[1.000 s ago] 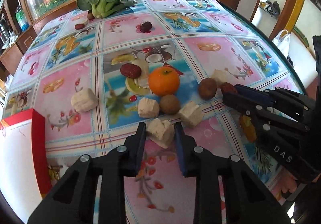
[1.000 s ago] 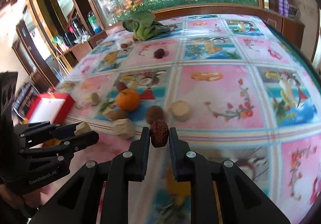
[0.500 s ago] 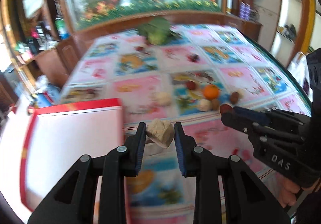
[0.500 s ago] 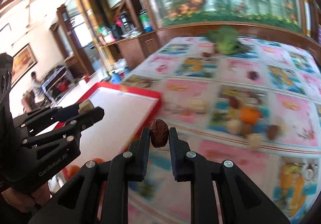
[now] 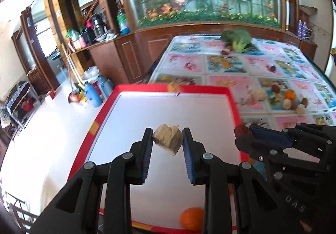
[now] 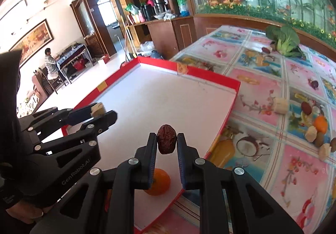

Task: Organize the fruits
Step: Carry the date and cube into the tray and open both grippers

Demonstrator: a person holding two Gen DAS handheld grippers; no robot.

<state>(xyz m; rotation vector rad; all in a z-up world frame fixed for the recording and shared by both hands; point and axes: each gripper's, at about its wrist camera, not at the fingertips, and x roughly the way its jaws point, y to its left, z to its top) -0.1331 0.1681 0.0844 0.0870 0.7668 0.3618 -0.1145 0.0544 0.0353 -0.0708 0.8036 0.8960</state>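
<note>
Left tool (image 5: 167,140) clamped on a tan, rough-surfaced chunk (image 5: 167,139), held above the white floor of the red-rimmed tray (image 5: 172,87). Right tool (image 6: 167,141) clamped on a dark red wrinkled date (image 6: 167,139), also above the tray, near its right wall. One orange (image 6: 158,182) already lies in the tray at its near edge, partly hidden behind the right tool's fingers. The tray rests on the left end of the tabletop (image 6: 256,95), which carries a fruit-print cloth. Right of the tray, a cluster stays on the cloth: second orange (image 6: 320,123), more tan chunks, brown round fruits, another date. Leafy greens (image 6: 284,39) lie at the far edge.
</note>
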